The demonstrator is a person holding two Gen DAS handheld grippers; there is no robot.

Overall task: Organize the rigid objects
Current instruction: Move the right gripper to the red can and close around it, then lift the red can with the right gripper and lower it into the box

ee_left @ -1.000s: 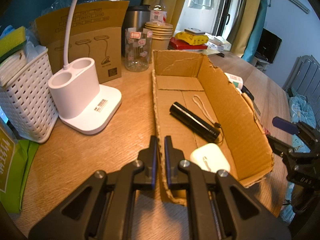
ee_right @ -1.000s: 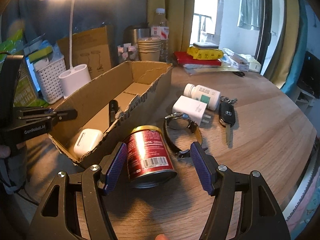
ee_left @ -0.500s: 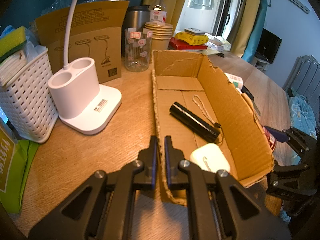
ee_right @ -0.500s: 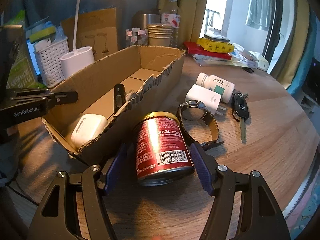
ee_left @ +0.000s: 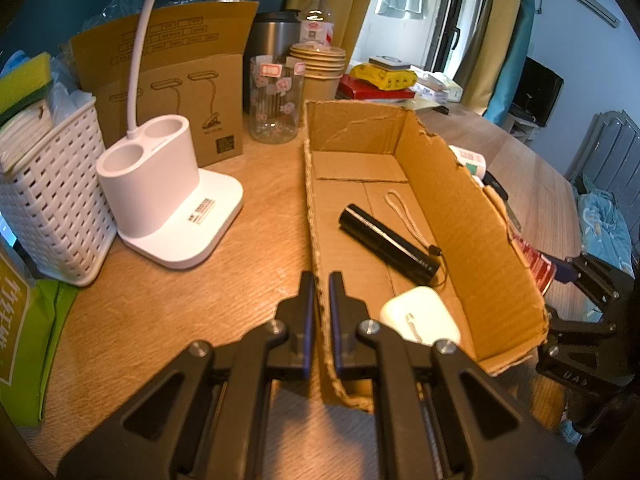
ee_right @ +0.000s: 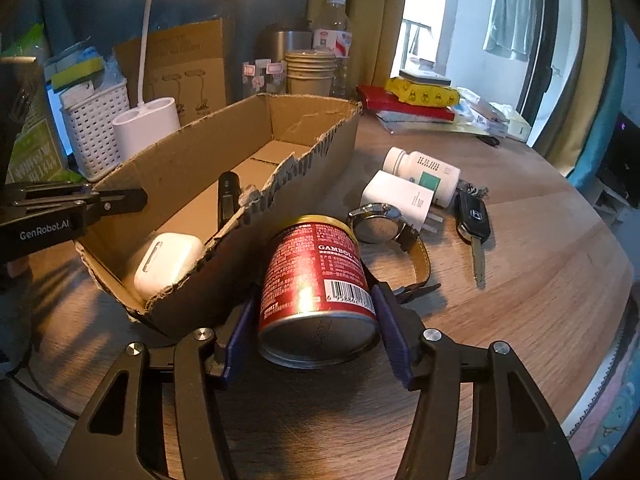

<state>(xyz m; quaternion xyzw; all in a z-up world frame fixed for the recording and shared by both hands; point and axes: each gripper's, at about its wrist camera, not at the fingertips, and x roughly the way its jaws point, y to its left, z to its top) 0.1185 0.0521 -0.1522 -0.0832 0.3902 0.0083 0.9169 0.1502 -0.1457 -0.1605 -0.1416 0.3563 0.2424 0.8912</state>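
A round wooden table (ee_right: 540, 280) stands in a curtained room by a bright window, crowded along its far edge with a white lamp base (ee_left: 168, 196), a woven basket (ee_left: 48, 192) and paper cups (ee_right: 310, 72). The red can (ee_right: 316, 276) reads "GAMBOL" in white above a barcode; its smaller print is too fine to make out. It is tilted, its metal bottom facing the camera, and the right gripper (ee_right: 316, 320) is clamped on its sides just outside the near wall of the cardboard box (ee_right: 304, 176). In the left wrist view only a sliver of the can shows past that wall. The left gripper (ee_left: 319, 312), lettered "GenRobot.AI" on its side, has its fingers pinched onto the box's torn opposite wall. Inside the box lie a black flashlight (ee_left: 388, 244) with a cord loop and a white earbud case (ee_left: 420, 316). Beside the box rest a wristwatch (ee_right: 384, 228), a white charger (ee_right: 400, 200), a pill bottle (ee_right: 424, 172) and a car key (ee_right: 474, 220); the bottle's label is unreadable.
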